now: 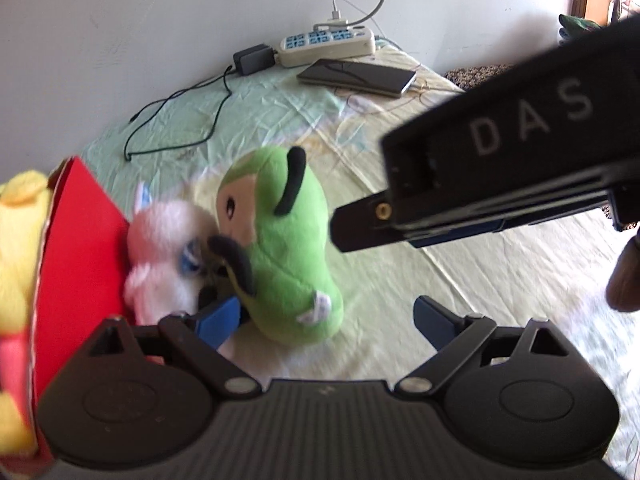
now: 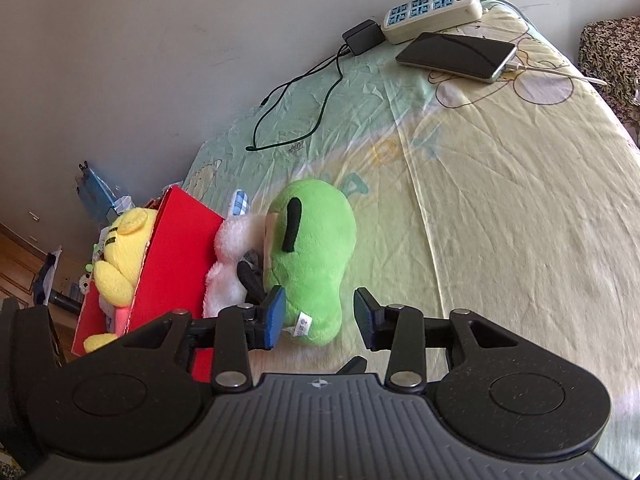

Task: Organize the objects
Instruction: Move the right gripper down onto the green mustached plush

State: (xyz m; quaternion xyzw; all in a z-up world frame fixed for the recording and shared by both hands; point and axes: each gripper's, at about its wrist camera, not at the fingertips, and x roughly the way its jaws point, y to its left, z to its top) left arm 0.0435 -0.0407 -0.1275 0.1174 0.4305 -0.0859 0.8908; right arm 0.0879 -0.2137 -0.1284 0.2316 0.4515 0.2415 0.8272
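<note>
A green plush toy (image 1: 280, 248) lies on the bed sheet beside a white-pink plush (image 1: 160, 256), which rests against a red box (image 1: 84, 240). A yellow plush (image 1: 16, 240) sits inside the box. My left gripper (image 1: 324, 320) is open, its left finger next to the green plush's lower end. In the right wrist view the green plush (image 2: 316, 256) lies between the open fingers of my right gripper (image 2: 320, 316), not pinched. The white plush (image 2: 228, 272), red box (image 2: 176, 260) and yellow plush (image 2: 120, 256) lie to its left. The right gripper's body shows in the left wrist view (image 1: 500, 168).
A power strip (image 2: 432, 12), a black adapter (image 2: 362, 36) with its cable (image 2: 296, 108) and a phone (image 2: 456, 56) lie at the far end of the bed by the wall. The floor with clutter (image 2: 48, 276) lies beyond the box.
</note>
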